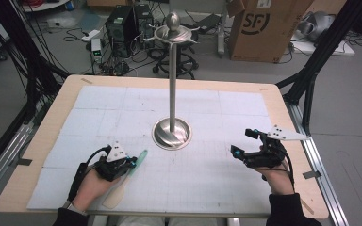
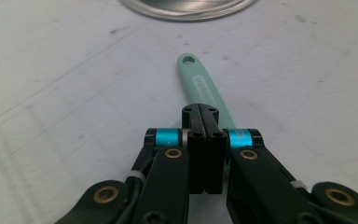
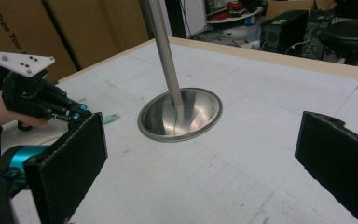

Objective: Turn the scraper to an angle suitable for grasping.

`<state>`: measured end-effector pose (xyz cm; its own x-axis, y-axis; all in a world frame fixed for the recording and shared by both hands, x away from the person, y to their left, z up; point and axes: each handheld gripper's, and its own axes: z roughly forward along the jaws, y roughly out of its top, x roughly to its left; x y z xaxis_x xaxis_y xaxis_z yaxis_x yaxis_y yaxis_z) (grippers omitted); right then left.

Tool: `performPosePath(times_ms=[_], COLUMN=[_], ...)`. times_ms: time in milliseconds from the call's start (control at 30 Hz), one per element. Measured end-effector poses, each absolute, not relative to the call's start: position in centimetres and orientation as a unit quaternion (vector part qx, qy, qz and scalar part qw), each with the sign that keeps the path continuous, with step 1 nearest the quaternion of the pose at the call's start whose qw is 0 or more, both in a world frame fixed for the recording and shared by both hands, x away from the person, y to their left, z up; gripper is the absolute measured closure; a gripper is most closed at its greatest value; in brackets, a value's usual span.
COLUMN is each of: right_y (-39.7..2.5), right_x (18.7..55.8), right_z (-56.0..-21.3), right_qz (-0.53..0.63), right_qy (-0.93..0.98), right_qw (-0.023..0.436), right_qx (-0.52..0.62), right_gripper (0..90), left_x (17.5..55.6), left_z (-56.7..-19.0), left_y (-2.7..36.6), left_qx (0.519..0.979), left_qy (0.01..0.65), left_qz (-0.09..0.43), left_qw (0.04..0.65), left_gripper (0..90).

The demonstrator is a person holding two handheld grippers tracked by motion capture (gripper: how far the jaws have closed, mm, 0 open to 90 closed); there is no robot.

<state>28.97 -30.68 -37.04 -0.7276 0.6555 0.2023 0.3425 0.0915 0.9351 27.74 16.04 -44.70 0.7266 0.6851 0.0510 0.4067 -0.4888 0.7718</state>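
We hold our left gripper (image 1: 131,162) low over the near left part of the white mat (image 1: 217,188), and its two black jaws are pressed together on the mint-green handle of a spatula (image 1: 140,158). In the left gripper view the handle (image 2: 199,84) runs out from between the closed jaws toward the far side, lying flat on or just above the mat, with a small hanging hole at its far tip and pale lettering along its length. In the high view the other end of the spatula, a pale wooden-looking blade (image 1: 115,195), sticks out on the near side of our left hand (image 1: 94,181) and rests close to the near edge of the mat. Just beyond the handle's tip stands a metal stand (image 1: 172,84), its round dished base (image 1: 171,133) near the middle of the table (image 1: 70,89) and its thin pole rising to a top piece with curved hooks. We hold our right gripper (image 1: 241,143) at the near right of the mat, well apart from the spatula, and its jaws are spread wide with nothing between them; in the right gripper view the stand's base (image 3: 180,114) lies between the two pads (image 3: 70,163), farther off. The same view shows our left gripper (image 3: 74,112) at the left, with the green tip (image 3: 112,117) of the spatula poking out beside it.
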Motion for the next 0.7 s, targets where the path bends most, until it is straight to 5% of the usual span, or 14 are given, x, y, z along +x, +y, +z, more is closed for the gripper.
performPosePath(times_ms=[700], right_y=[-30.8], right_x=[28.9], right_z=[-37.1], right_qz=[0.582], right_qy=[0.724], right_qw=[0.131], right_qx=[0.345], right_gripper=[1.1], left_x=[24.4], left_z=[-44.3], left_y=[10.5], left_qx=[0.888], left_qy=[0.203], left_qz=[0.108], left_qw=[0.398], left_gripper=[89.9])
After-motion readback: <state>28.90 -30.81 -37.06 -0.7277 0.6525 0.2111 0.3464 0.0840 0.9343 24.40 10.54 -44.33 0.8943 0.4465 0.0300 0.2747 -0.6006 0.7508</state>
